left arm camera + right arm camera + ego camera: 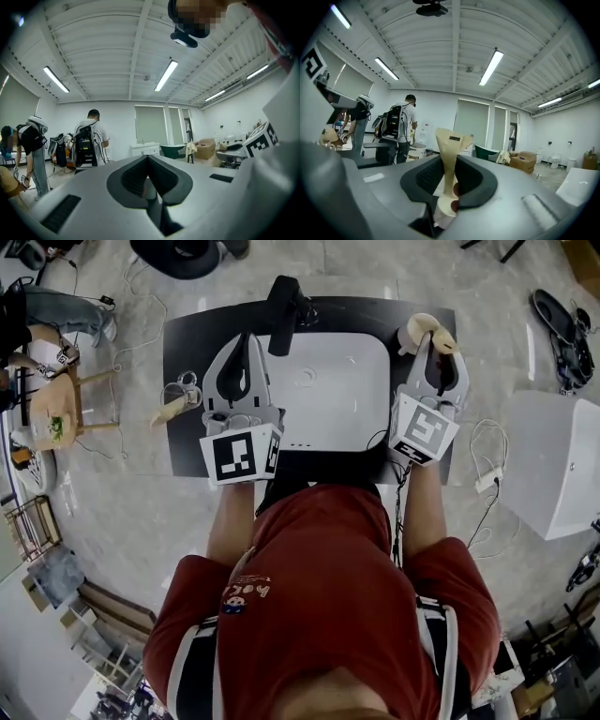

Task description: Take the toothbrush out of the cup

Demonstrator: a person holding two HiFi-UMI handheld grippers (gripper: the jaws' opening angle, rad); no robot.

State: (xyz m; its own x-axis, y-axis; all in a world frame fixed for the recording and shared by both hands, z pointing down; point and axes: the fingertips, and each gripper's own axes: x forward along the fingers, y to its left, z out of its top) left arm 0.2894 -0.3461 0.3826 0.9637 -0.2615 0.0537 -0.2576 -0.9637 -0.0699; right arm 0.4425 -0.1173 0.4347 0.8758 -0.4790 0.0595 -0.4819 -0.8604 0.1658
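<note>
- basin (328,381) centred on countertop (187,343), faucet (286,301) at its 12 o'clock
- glass cup (181,390) at basin's 9 o'clock
- toothbrush (450,140) at 2 o'clock, between the jaws of right gripper (439,357)

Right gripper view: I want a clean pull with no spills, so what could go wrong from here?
1. The right tongs pinch the toothbrush on its narrow stem, its wide end well past the grip; it may pivot or slip.
2. In the head view the cup sits right by those tips near the counter's corner; a snag could tip it, and the left tongs, shut, hold nothing.
</note>
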